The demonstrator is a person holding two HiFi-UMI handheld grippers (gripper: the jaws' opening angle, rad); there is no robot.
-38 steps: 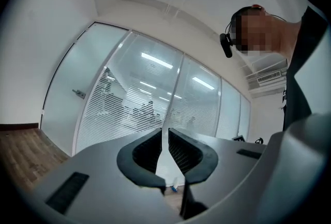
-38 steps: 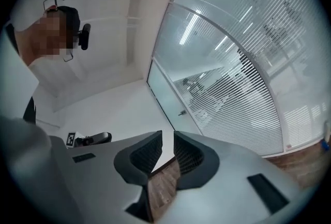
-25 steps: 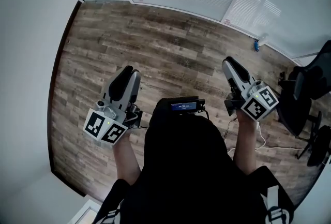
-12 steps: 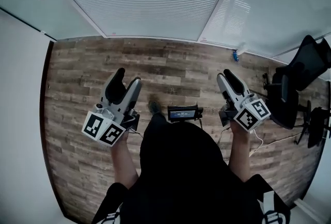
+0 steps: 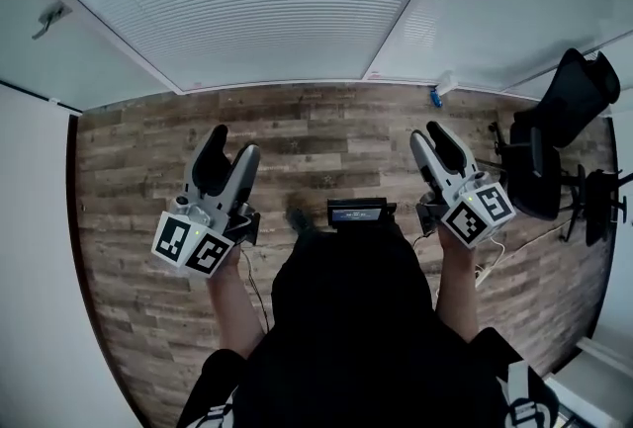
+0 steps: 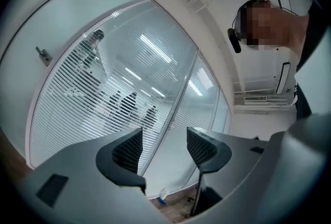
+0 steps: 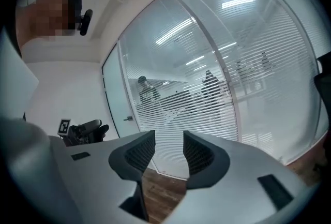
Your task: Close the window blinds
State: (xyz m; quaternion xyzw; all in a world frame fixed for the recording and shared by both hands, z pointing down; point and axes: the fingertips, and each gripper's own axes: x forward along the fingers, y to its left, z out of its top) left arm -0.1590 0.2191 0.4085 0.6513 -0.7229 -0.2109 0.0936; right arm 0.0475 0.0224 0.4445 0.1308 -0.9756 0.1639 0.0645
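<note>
Standing on a wood floor (image 5: 326,120), facing the blinds (image 5: 267,1), lowered across a glass wall straight ahead and well apart from both tools. Holding the left tongs (image 5: 233,144) out in front on the left, opening to a wide gap, gripping nothing, with only slats and glass showing through that gap. Holding the right tongs (image 5: 428,134) out on the right, likewise opening, somewhat narrower, also empty. Looking along either pair, gaps between the slats, with dim figures beyond the glass. At the foot of the wall between the two panels, a small spray bottle (image 5: 440,90) with a blue part. Further right, a black office chair (image 5: 554,129). At far left, a door handle (image 5: 47,19).
</note>
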